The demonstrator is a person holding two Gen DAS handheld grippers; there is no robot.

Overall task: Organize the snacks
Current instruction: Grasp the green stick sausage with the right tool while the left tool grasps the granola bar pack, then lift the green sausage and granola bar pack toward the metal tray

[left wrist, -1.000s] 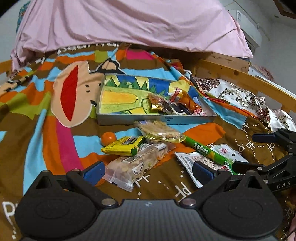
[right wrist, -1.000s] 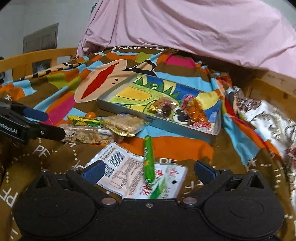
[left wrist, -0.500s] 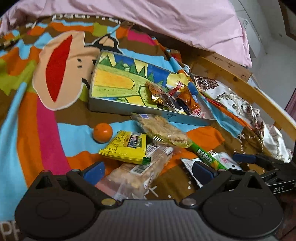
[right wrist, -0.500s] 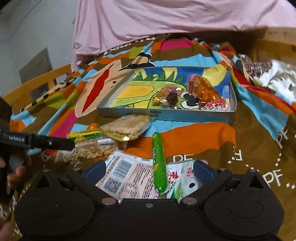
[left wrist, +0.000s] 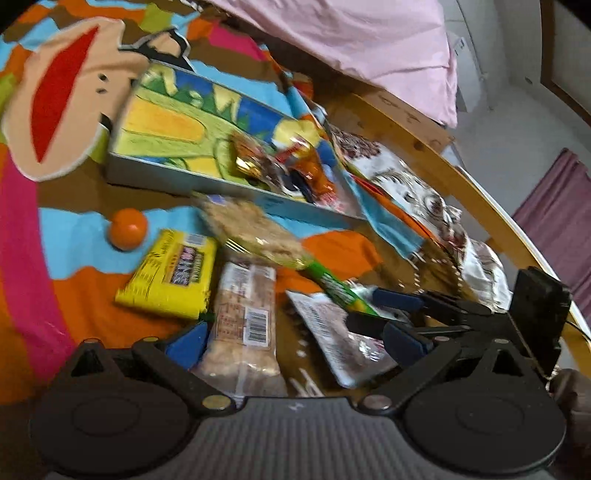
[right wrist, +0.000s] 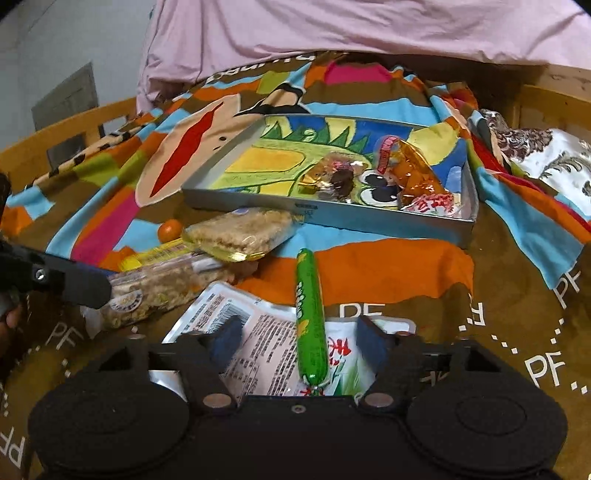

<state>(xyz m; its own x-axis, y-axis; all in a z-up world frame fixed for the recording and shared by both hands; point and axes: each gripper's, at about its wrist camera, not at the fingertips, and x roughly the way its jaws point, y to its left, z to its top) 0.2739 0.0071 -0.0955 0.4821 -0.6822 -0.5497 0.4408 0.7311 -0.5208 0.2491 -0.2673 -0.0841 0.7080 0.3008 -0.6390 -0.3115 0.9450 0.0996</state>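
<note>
Loose snacks lie on a colourful blanket in front of a metal tray [right wrist: 332,218] that holds several wrapped sweets. My right gripper [right wrist: 299,341] is low over a white flat packet [right wrist: 258,343]. A green sausage stick [right wrist: 310,317] lies on the packet between the closing jaws, and the pads stay clear of it. My left gripper [left wrist: 293,341] is open over the near end of a clear-wrapped nut bar [left wrist: 245,317]. A yellow packet [left wrist: 170,273], a cracker pack [left wrist: 255,232] and a small orange ball [left wrist: 127,229] lie beyond. The right gripper's fingers [left wrist: 399,301] show at the right.
A pink quilt [right wrist: 332,33] is piled behind the tray. A wooden bed rail [left wrist: 461,192] runs along the right, with a floral cloth [left wrist: 417,195] draped by it. The left gripper's finger [right wrist: 74,282] reaches in over the nut bar [right wrist: 155,291]. A hand shows at the left edge.
Both grippers have come lower and closer to the loose snacks. The right jaws have narrowed around the green stick. The left view has tilted.
</note>
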